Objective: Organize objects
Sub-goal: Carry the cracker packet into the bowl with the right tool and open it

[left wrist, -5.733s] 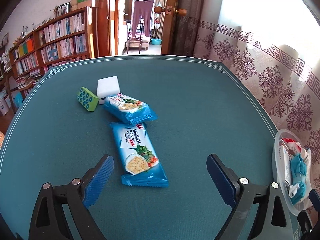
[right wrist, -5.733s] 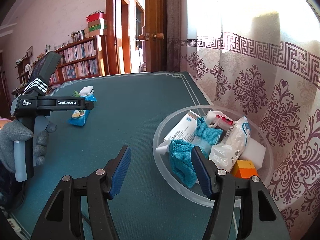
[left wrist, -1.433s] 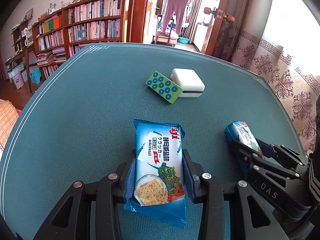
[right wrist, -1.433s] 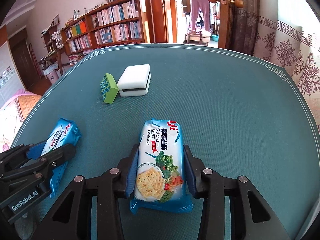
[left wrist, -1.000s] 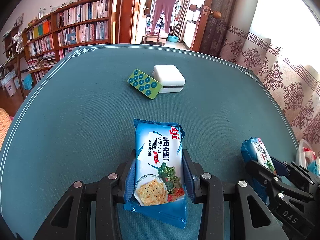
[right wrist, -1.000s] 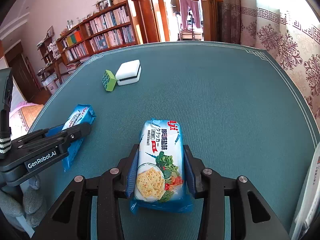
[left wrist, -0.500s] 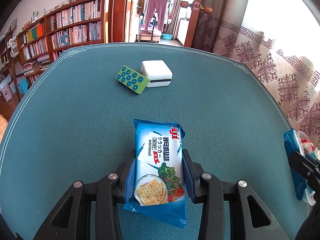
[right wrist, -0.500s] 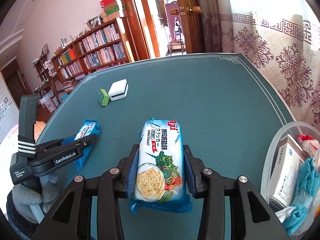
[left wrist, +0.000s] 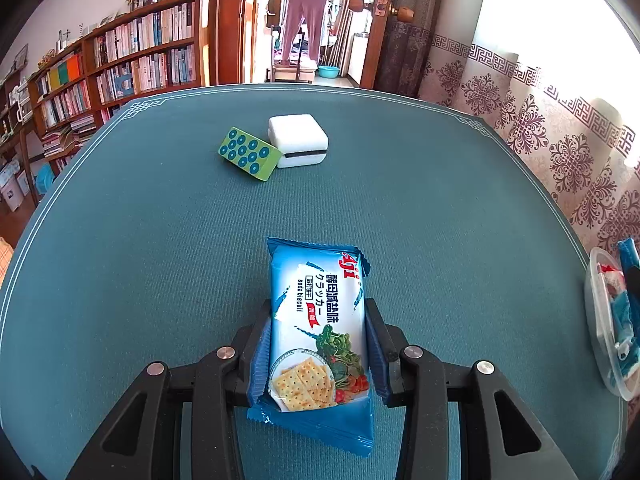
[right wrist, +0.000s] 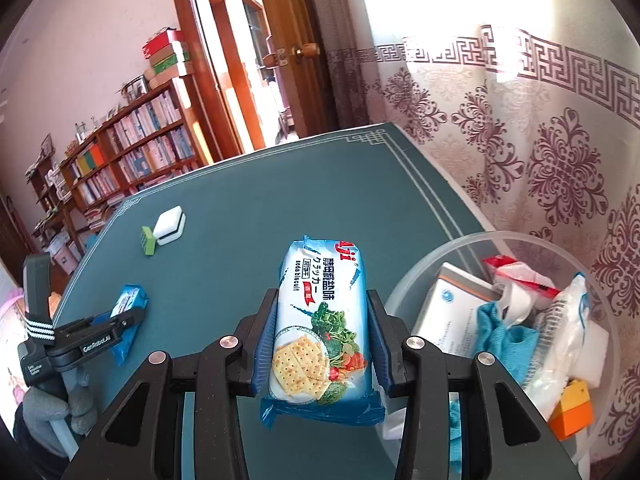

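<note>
— What do I have in each hand?

— My left gripper [left wrist: 318, 344] is clamped on a blue cracker packet [left wrist: 318, 320] over the teal table [left wrist: 140, 260]. My right gripper [right wrist: 322, 340] grips a second cracker packet [right wrist: 322, 320], just left of the clear bowl [right wrist: 424, 264].

— And beyond the bowl?

— Further left of the bowl, well apart, the green dotted block [left wrist: 249, 154] touches the white box [left wrist: 298, 140].
</note>
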A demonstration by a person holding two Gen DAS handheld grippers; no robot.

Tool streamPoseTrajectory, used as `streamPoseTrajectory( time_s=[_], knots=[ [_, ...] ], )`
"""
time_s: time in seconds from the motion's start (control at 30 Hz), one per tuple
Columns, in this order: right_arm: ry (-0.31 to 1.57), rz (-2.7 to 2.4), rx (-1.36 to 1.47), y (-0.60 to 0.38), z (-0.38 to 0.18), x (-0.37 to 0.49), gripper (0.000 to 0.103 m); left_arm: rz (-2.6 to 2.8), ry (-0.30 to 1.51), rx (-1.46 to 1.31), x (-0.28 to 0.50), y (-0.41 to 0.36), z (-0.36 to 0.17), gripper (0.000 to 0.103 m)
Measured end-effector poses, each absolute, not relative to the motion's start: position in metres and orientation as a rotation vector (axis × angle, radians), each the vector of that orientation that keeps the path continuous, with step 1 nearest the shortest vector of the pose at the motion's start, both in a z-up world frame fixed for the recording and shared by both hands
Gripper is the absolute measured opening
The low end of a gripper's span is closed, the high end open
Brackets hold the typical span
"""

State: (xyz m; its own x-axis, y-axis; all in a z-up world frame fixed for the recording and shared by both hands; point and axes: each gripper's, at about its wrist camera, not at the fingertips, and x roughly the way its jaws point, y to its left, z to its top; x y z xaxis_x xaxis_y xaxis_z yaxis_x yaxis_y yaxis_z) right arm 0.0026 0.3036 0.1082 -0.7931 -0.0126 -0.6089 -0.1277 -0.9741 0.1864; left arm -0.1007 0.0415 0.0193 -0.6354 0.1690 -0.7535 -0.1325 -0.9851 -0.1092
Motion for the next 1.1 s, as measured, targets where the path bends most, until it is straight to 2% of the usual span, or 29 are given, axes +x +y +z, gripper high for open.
streamPoseTrajectory(
  time_s=[0.33, 0.87, 1.0, 1.1],
  knots=[
    [0.447, 2.717, -0.968, 0.353, 0.093, -0.005, 0.042, 2.696, -0.057, -1.253, -0.100, 0.043, 0.018, 0.043],
    [0.585, 2.659, -0.981, 0.366, 0.089, 0.001, 0.044, 2.695, -0.051, -1.249, -0.099, 0.045, 0.018, 0.043],
    [0.547, 2.715, -0.945, 0.353, 0.099, 0.010, 0.044, 2.690, -0.047, -1.240, -0.097, 0.047, 0.019, 0.043],
    [0.422, 2.758, -0.892, 0.336, 0.106, 0.021, 0.044, 2.683, -0.041, -1.229, -0.094, 0.049, 0.021, 0.043]
  ],
)
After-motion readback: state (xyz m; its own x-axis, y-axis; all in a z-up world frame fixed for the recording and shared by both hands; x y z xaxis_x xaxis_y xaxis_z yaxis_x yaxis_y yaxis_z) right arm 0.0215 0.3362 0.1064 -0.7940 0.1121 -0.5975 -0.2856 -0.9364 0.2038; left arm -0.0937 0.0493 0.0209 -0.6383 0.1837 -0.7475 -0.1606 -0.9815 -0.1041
